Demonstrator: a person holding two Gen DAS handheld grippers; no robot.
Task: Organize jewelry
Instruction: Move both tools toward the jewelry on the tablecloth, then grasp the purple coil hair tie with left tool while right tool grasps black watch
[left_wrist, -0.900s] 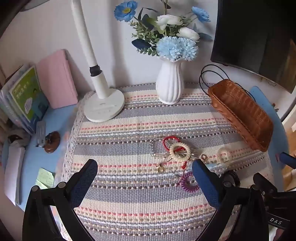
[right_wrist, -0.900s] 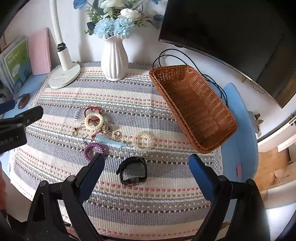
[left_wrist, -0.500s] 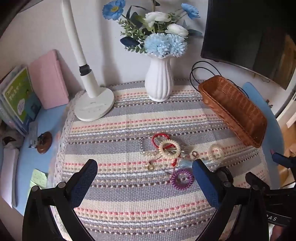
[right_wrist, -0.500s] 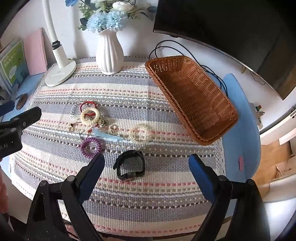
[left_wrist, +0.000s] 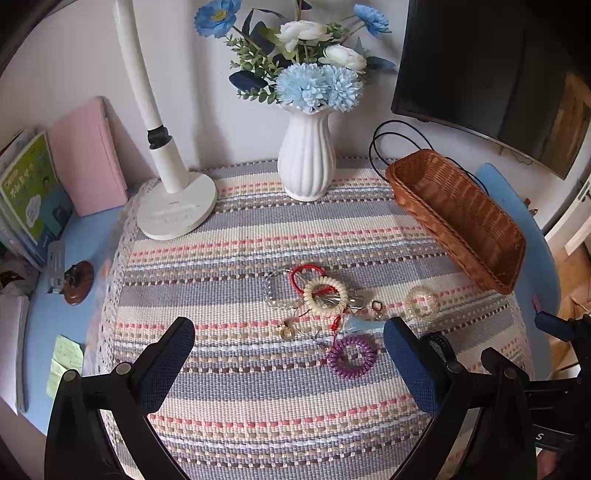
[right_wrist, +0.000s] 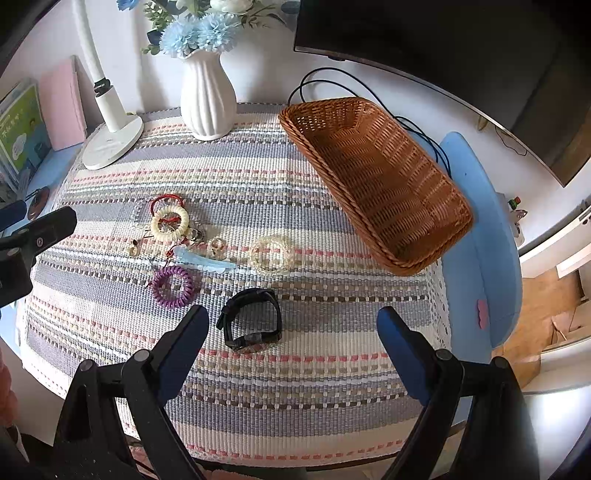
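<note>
Left wrist: left gripper (left_wrist: 288, 363) spread wide, empty, above jewelry pile mid-table w/ purple coil band (left_wrist: 351, 357) nearest; light, springy, pinch across the ring wall. Right wrist: right gripper (right_wrist: 293, 349) spread, empty, over black watch (right_wrist: 253, 320); stiff-ish strap loop, grab strap; wicker basket (right_wrist: 373, 177) empty, well apart.

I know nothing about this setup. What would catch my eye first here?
Probably the white vase of blue and white flowers at the back of the striped cloth. Next, the empty brown wicker basket on the right, then the small heap of bracelets and rings mid-cloth, with a purple coil band and black watch nearest.
</note>
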